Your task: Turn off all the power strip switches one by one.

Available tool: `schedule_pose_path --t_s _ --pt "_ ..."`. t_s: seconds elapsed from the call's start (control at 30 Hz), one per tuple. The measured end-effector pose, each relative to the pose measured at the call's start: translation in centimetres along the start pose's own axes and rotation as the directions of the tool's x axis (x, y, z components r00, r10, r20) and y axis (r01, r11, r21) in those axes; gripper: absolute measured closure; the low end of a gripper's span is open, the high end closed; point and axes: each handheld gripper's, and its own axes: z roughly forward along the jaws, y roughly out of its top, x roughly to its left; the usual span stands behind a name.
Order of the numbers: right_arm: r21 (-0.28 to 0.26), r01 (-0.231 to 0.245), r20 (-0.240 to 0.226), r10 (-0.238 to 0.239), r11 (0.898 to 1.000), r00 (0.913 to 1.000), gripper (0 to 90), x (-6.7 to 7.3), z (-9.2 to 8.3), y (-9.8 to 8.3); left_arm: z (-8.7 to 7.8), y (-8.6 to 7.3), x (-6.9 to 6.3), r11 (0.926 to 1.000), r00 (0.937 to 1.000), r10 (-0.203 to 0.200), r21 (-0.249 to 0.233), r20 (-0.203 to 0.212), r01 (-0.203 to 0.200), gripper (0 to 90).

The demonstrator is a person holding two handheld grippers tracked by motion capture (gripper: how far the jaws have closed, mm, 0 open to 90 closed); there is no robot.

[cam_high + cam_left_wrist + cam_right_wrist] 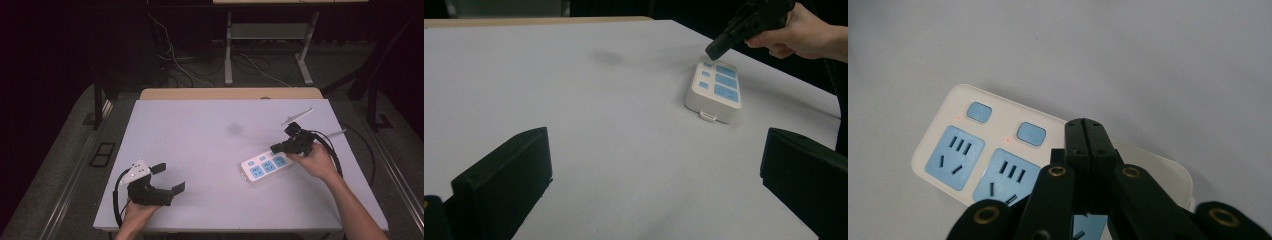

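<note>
My left tool (167,177) sits at the counter's seven o'clock corner, jaws spread wide with nothing between them, resting low over the white counter (200,150). From it, the power strip (266,167) lies well apart toward two o'clock. The strip is white with blue sockets and small blue buttons (1031,134), two tiny red lights showing beside the buttons. My right tool (275,148) hangs just above the strip's far end, at the counter's four o'clock side, jaws pressed together with nothing clamped; in the right gripper view the closed tip (1086,137) covers the spot just right of the second button. Beyond the counter, a dark floor carries loose cables (172,60) and a grey table frame (267,37).
</note>
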Motion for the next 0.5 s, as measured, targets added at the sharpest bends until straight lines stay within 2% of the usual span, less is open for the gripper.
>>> schedule_pose_path --t_s 0.27,0.33,0.5 --pt "-0.002 -0.035 0.008 0.035 0.999 0.9993 90.0 -0.46 0.7 -0.46 0.04 -0.03 0.0 1.0 1.0 0.002 0.003 0.002 -0.002 0.0" --pt "-0.006 -0.043 -0.003 0.043 0.999 0.9991 90.0 -0.58 0.72 -0.54 0.03 -0.03 0.02 1.0 1.0 0.002 0.004 0.001 -0.002 0.0" --pt "0.006 -0.014 0.011 0.014 1.0 0.9999 90.0 -0.4 0.71 -0.46 0.04 -0.03 0.0 1.0 1.0 0.003 0.004 0.0 -0.003 0.0"
